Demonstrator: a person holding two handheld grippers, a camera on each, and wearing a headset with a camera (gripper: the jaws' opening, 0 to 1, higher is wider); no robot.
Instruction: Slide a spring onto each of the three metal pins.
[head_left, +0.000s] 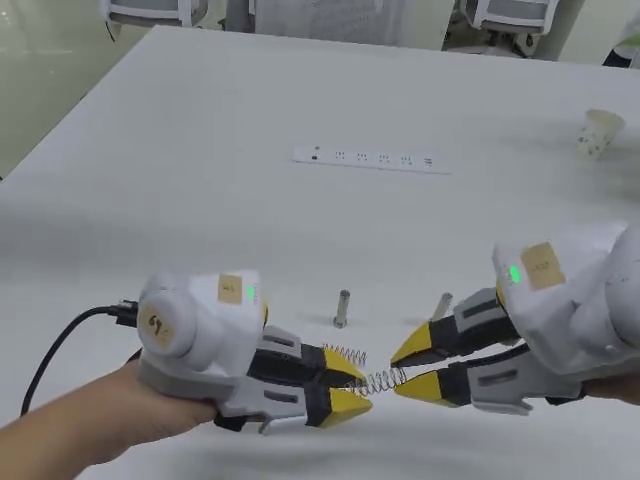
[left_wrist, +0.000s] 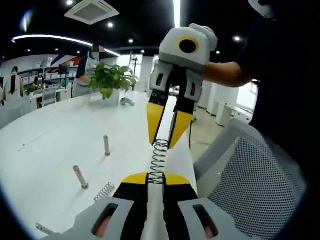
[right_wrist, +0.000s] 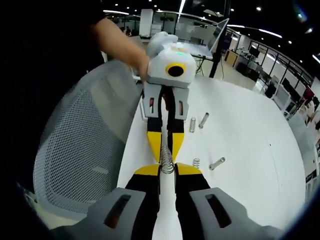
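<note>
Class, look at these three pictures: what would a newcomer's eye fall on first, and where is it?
First comes the spring, held in mid-air low in the head view, with the left gripper and the right gripper each pinching one end. Just behind them, a metal pin and a second pin stand bare on the white table, with a loose spring lying nearby.

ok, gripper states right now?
Left gripper: shut on one end of the spring.
Right gripper: shut on its other end.
</note>
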